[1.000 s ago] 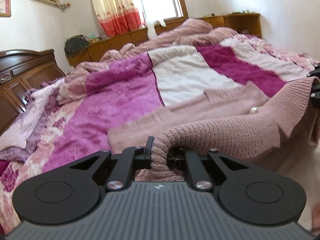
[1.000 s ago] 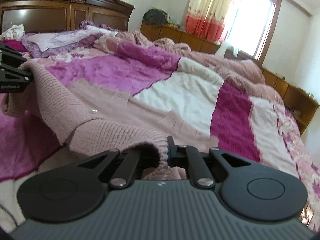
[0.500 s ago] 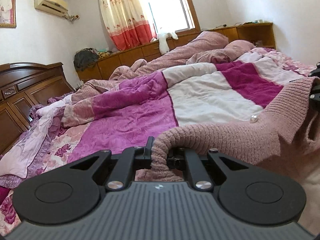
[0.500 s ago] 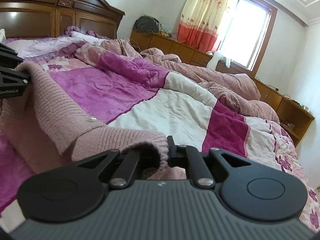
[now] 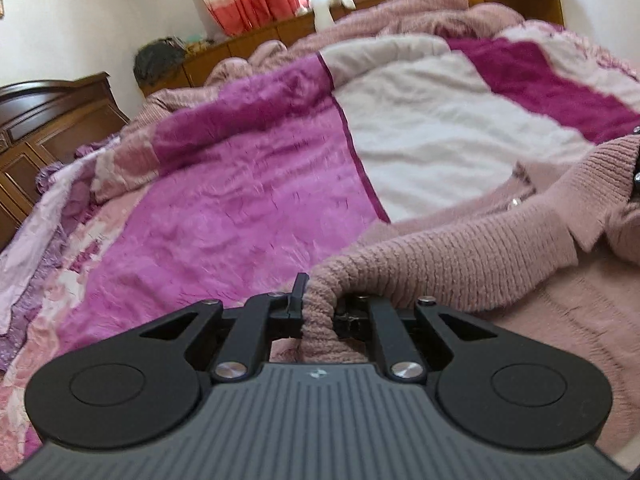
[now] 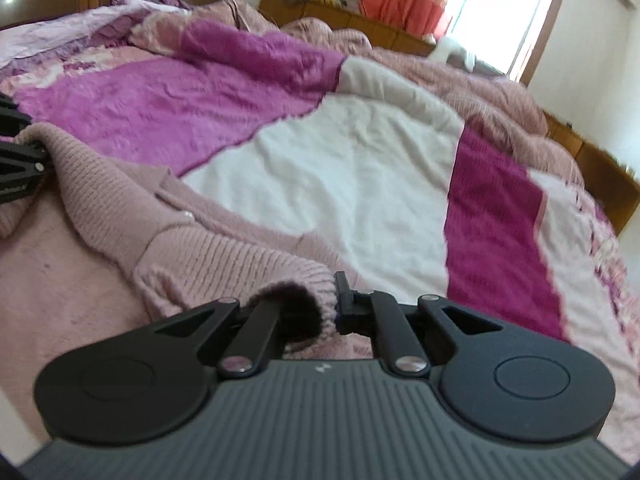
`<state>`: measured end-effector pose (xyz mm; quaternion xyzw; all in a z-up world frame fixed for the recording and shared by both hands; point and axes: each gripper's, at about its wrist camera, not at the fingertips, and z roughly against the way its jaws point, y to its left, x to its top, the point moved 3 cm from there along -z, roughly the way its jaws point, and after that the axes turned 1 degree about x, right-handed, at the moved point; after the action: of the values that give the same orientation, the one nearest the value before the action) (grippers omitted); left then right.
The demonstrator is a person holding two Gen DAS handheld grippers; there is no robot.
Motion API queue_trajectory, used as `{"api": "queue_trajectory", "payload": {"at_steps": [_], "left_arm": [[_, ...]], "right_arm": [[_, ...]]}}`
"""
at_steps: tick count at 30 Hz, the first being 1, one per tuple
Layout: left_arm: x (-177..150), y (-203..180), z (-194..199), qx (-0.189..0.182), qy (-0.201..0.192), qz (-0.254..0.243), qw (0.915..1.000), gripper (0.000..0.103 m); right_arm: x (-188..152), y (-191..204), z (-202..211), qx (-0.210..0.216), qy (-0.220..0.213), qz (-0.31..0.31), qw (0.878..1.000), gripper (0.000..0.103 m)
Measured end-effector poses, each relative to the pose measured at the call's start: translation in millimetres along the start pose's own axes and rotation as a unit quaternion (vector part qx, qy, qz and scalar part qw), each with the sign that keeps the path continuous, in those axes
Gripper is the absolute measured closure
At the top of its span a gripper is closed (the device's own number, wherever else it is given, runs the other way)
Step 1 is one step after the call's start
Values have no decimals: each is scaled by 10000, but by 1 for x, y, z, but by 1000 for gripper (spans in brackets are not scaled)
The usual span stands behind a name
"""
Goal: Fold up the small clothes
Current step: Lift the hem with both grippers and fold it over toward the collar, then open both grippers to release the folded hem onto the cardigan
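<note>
A small dusty-pink knit cardigan (image 5: 460,256) with pearl buttons lies partly on the bed, its ribbed edge stretched between both grippers. My left gripper (image 5: 318,308) is shut on the ribbed edge at its left end. My right gripper (image 6: 316,304) is shut on the ribbed edge (image 6: 224,252) at the other end. The right gripper shows at the right edge of the left wrist view (image 5: 636,172); the left gripper shows at the left edge of the right wrist view (image 6: 16,160). The cardigan's body sags onto the quilt below the held edge.
The bed carries a magenta, white and pink patchwork quilt (image 5: 240,200). A dark wooden headboard (image 5: 52,120) stands at the left, low wooden cabinets (image 5: 248,44) and a curtained window (image 6: 492,12) at the far side. Bunched bedding (image 6: 480,84) lies along the far edge.
Both grippers have dropped and tilted down toward the bed with the cardigan edge still held. The cardigan's body now rests on the quilt again.
</note>
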<state>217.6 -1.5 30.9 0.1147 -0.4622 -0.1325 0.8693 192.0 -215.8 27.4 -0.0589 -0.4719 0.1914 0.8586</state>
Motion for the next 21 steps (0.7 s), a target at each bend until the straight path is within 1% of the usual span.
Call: {"api": "queue_trajectory", "payload": {"at_steps": [4, 6, 10, 14, 16, 18, 19, 21], "left_arm": [[-8, -3, -17, -79, 170, 44, 9998, 93], [-12, -5, -21, -81, 207, 51, 9997, 92], [-14, -7, -19, -68, 178, 72, 9998, 92], [-12, -3, -9, -165, 230, 186, 9994, 90], [-12, 0, -2, -218, 223, 236, 9992, 80], [-13, 2, 7, -308, 240, 272, 9989, 73], [-13, 3, 12, -354, 228, 287, 9987, 69], [-14, 4, 22, -385, 213, 274, 9987, 64]], "right_arm": [[-11, 2, -14, 102, 190, -118, 9997, 94], [-14, 4, -17, 114, 209, -128, 9996, 93], [-13, 4, -16, 94, 189, -242, 9995, 92], [-11, -1, -8, 113, 153, -448, 9988, 90], [-11, -4, -1, 116, 123, -555, 9983, 76], [-12, -7, 7, 154, 81, -672, 9976, 71], [-13, -8, 11, 176, 66, -722, 9972, 71], [-14, -11, 19, 216, 60, -817, 9964, 71]]}}
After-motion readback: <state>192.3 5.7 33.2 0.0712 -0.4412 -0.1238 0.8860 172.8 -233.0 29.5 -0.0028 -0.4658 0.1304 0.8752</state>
